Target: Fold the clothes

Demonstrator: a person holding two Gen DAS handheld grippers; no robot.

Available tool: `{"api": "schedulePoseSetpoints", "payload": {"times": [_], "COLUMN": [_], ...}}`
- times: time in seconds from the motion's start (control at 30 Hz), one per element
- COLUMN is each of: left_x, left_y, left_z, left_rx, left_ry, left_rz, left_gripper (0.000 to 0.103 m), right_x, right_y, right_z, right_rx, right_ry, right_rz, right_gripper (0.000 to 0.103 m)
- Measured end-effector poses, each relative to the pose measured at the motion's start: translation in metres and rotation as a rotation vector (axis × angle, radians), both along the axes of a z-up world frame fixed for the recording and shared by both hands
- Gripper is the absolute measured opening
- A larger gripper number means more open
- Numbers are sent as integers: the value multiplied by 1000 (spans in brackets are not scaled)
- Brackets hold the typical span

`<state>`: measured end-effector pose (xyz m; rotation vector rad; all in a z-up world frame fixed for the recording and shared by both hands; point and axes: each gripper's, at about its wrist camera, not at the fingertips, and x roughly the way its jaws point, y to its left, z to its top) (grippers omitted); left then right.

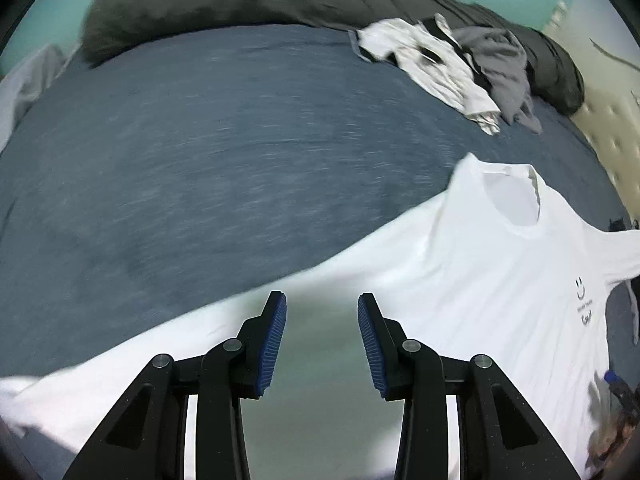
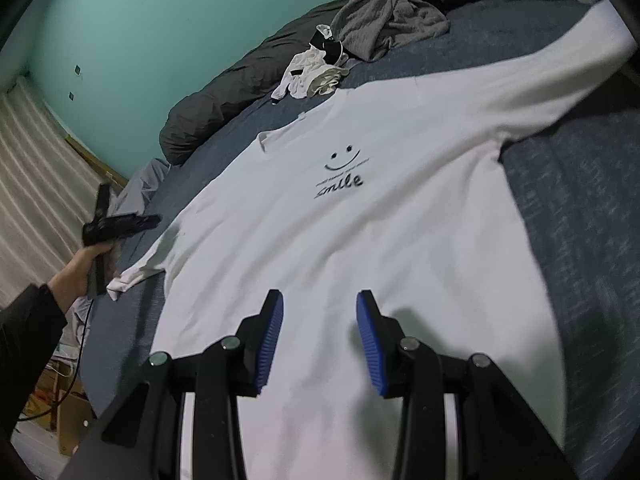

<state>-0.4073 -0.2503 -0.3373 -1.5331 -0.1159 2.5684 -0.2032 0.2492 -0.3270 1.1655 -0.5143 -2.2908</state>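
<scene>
A white T-shirt [image 2: 360,248] with a smiley face and the word "smile" on its chest lay spread face up across a bed covered in a blue blanket [image 1: 208,152], sleeves out to either side. The left gripper [image 1: 322,344] hung over one sleeve with its jaws partly apart and nothing between the blue pads; the right gripper [image 2: 320,344] hovered above the lower body of the shirt, likewise partly open and empty. In the right wrist view the person's left hand [image 2: 80,268], in a dark sleeve, could be seen holding its tool just beside the sleeve end.

The shirt appeared light, thin and limp, likely to sag and crease wherever it was lifted, and to slide a little on the blanket. A pinch at a sleeve cuff, a shoulder seam or a hem corner looked the surest hold, catching both layers at once.

A heap of unfolded laundry, a white garment [image 1: 436,68] and a grey one [image 1: 508,76], sat near the collar end, against a rolled dark duvet [image 1: 248,0] along the green wall [image 2: 132,32]. Nothing lay on the shirt itself, and open blanket beside it left room to fold.
</scene>
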Motion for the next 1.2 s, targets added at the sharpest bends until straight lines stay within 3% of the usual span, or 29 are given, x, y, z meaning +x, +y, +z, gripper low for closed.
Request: {"api": "schedulePoseSetpoints", "payload": {"times": [0.17,0.4,0.47,0.53,0.8,1.03,1.2], "left_x": [-41,-63,-62,-63,-74,-97,-97], "left_y": [33,62,68,74,62,63,56], "left_z": [-16,-25,-25,-26,0,-23,-31], "left_rx": [11,35,40,11,-18,-12,39], "left_ry": [10,16,13,10,97,19,-1], "left_rz": [-13,-68,-103,-123,-13,64,103], "left_gripper": [41,40,18,9,7,7,12], "right_x": [-10,-19,-20,-19,-17,-17,-17], "right_y": [14,27,28,27,27,32,34], "right_z": [3,1,-2,-3,-5,-7,-7], "right_rx": [-17,-23,-29,-25,-18,-21,-23], "right_ry": [-1,-13,-23,-24,-18,-25,-28], "right_rz": [-1,-12,-14,-9,-3,-2,-4], "right_gripper": [38,38,38,38,38,38,38]}}
